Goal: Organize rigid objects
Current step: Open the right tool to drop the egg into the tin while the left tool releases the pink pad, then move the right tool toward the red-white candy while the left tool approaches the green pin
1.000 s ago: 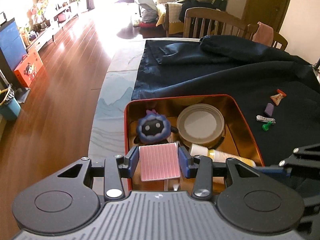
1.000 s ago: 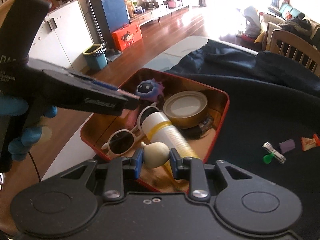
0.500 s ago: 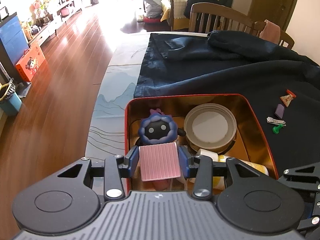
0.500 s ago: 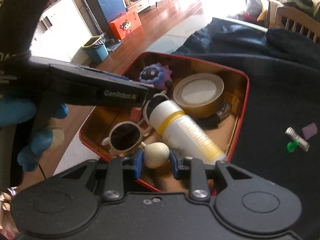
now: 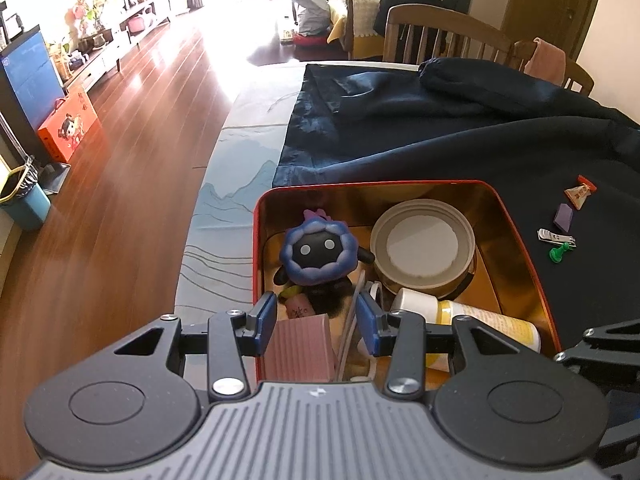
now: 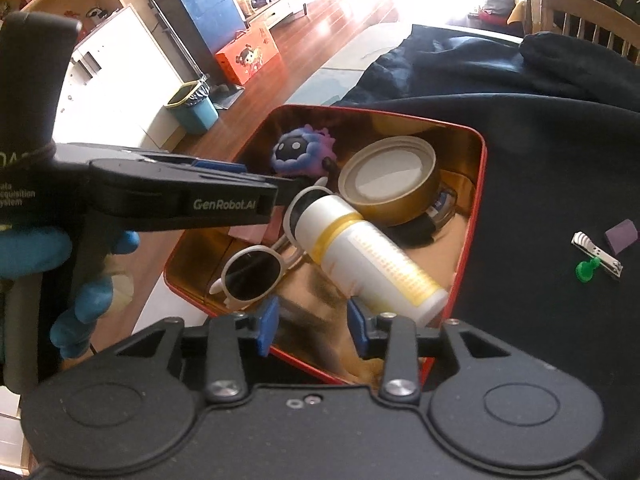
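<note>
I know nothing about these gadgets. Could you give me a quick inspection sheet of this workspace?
Surface: table, mostly under a dark cloth.
Job's things: red tin holding a toy, gold jar, bottle, sunglasses and pink pack.
Clutter: nail clipper, green pin, purple block and sachet on the cloth beside the tin.
Tongs: left tongs open above the pink pack; right tongs open, empty, over the tin's near edge.
Cables: nothing seen.
Surroundings: wood floor, chair, blue bin, orange box.
</note>
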Demonstrator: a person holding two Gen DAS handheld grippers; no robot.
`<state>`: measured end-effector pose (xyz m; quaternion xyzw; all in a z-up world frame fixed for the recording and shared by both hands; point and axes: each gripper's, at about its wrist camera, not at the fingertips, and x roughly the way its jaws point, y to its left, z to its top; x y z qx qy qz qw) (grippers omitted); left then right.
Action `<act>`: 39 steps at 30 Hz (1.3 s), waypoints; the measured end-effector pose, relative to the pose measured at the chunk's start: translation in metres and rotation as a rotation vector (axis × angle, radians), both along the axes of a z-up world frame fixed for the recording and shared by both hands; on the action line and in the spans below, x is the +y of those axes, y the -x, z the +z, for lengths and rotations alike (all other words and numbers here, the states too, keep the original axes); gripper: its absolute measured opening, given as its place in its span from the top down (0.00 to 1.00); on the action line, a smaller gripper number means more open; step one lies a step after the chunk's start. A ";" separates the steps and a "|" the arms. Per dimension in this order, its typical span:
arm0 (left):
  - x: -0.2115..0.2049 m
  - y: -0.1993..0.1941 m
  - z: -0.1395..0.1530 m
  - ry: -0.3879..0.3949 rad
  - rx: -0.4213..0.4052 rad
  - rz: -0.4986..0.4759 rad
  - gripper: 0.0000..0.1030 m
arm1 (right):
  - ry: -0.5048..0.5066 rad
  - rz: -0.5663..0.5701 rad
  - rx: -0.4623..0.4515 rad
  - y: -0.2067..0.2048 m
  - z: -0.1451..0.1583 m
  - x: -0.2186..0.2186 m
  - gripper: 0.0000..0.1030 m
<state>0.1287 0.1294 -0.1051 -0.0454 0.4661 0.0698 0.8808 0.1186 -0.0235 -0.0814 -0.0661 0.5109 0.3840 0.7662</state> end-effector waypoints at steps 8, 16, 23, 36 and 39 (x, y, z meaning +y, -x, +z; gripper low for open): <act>-0.008 0.013 0.013 0.017 -0.029 -0.001 0.54 | -0.025 -0.002 -0.029 0.003 0.016 -0.015 0.55; -0.026 0.024 0.031 0.049 -0.066 -0.005 0.54 | -0.033 -0.012 -0.095 0.009 0.037 -0.036 0.42; -0.053 0.032 0.045 0.045 -0.099 -0.021 0.51 | -0.054 -0.001 -0.133 0.013 0.051 -0.058 0.32; -0.113 0.036 0.056 0.013 -0.139 -0.026 0.28 | -0.067 -0.054 -0.174 0.008 0.061 -0.128 0.11; -0.125 0.034 0.056 0.018 -0.143 -0.026 0.28 | -0.061 -0.078 -0.179 0.004 0.060 -0.149 0.06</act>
